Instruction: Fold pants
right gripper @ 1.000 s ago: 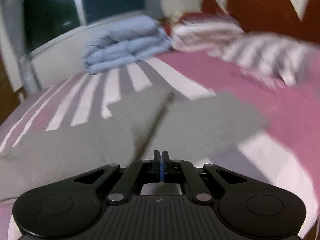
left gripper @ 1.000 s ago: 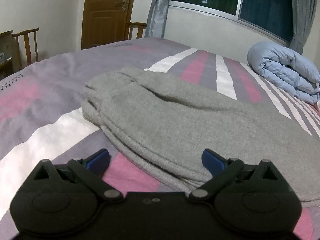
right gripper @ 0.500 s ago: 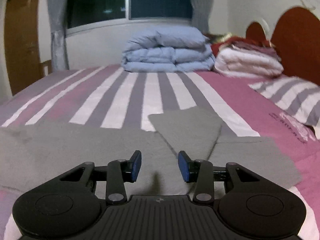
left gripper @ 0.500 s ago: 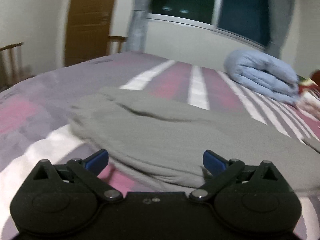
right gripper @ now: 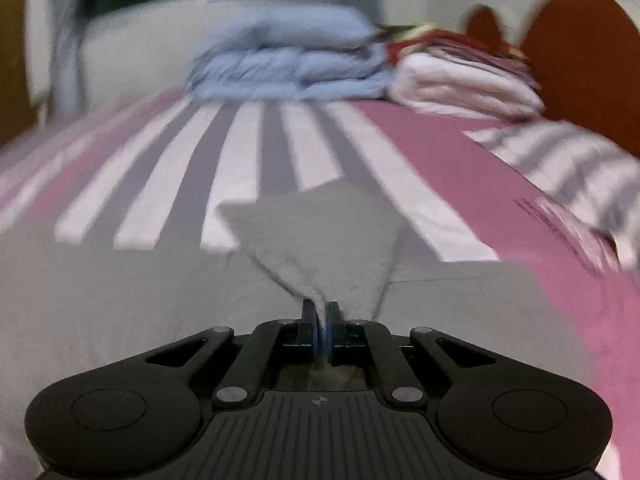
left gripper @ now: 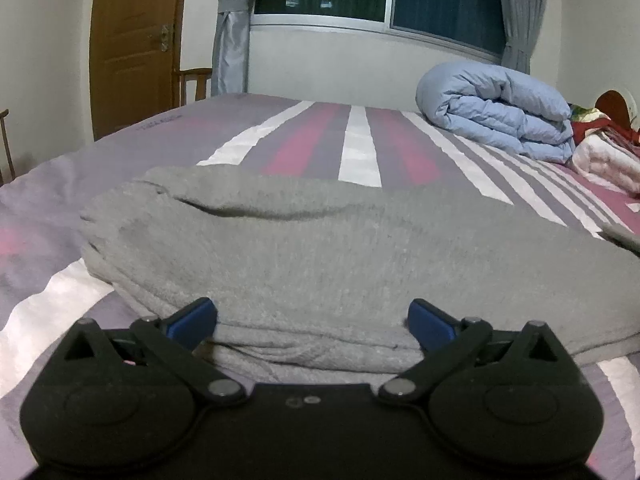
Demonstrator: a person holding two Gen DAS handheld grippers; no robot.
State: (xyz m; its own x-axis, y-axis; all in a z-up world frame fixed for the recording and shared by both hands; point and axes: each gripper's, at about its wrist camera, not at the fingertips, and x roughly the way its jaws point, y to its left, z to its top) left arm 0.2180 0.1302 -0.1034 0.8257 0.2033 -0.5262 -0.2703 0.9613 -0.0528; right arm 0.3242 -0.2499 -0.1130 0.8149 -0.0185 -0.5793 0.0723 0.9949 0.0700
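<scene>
Your right gripper point(right gripper: 320, 314) has just been closing, and its fingers now pinch a raised pleat of the grey pants point(left gripper: 320, 248), with the cloth drawn up into a small tent between them. Your left gripper point(left gripper: 312, 320) has its fingers spread wide, one on either side of the pants' thick folded edge; the pads press on nothing that I can see.

The pants lie across the near part of the bed point(left gripper: 360, 148), stretched along its near edge, bunched and layered at the left gripper's end and flatter toward the right, where one leg end points away toward the headboard point(right gripper: 580, 60).

Expect a soft, fairly thick knit, light enough to lift but limp: it will sag and drag on the sheet, and a thin pinch probably catches only the top layer. Take hold at the edges or corners and bite through all the layers of the stacked edge.

You have open striped sheet beyond the pants for carrying a fold over. The blue duvet point(left gripper: 496, 108) and the stacked blankets point(right gripper: 460, 76) sit well apart, against the far side, and the pillow point(right gripper: 568, 168) lies near the headboard. Mind the near edge of the bed, where loose cloth could slide off.
</scene>
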